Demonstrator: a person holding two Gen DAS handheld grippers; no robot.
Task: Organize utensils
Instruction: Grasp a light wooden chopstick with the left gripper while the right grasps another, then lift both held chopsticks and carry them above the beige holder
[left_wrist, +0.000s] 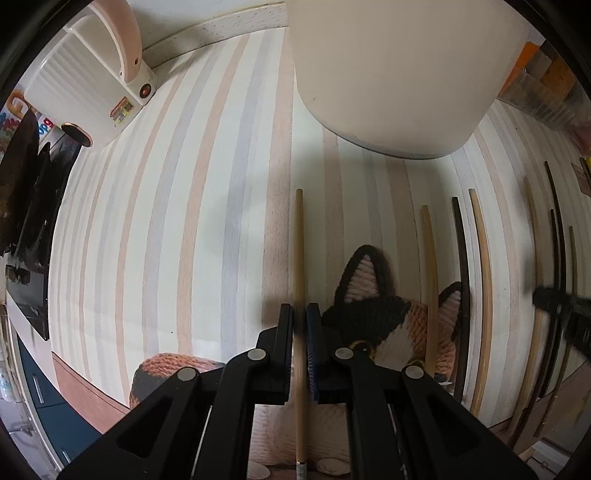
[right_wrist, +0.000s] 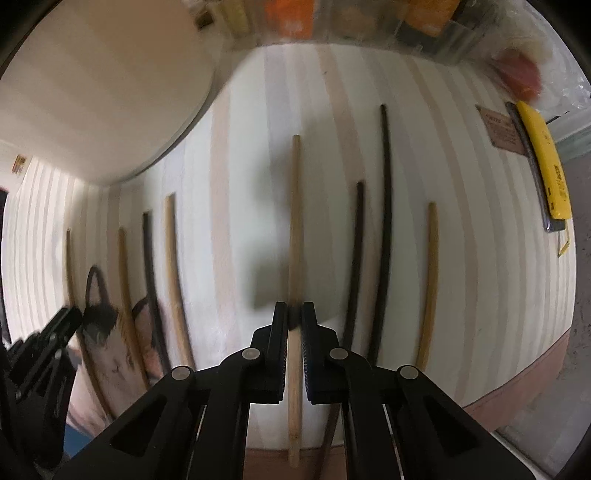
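Observation:
Several light and dark chopsticks lie side by side on a striped tablecloth (left_wrist: 166, 221). My left gripper (left_wrist: 299, 314) is shut on a light wooden chopstick (left_wrist: 299, 240) that points away from me. My right gripper (right_wrist: 294, 312) is shut on another light wooden chopstick (right_wrist: 294, 206). Dark chopsticks (right_wrist: 384, 206) and light ones (right_wrist: 430, 280) lie to its right, more (right_wrist: 173, 266) to its left. A large white container (left_wrist: 399, 74) stands just beyond the left chopstick's tip and shows in the right wrist view (right_wrist: 103, 85). The right gripper shows at the left wrist view's edge (left_wrist: 565, 314).
A knitted cat-shaped mat (left_wrist: 388, 325) lies under some chopsticks. A white compartmented holder (left_wrist: 92, 81) stands at the far left. A yellow tool (right_wrist: 543, 158) and a card (right_wrist: 502, 127) lie at the right. Boxes (right_wrist: 369, 22) line the back edge.

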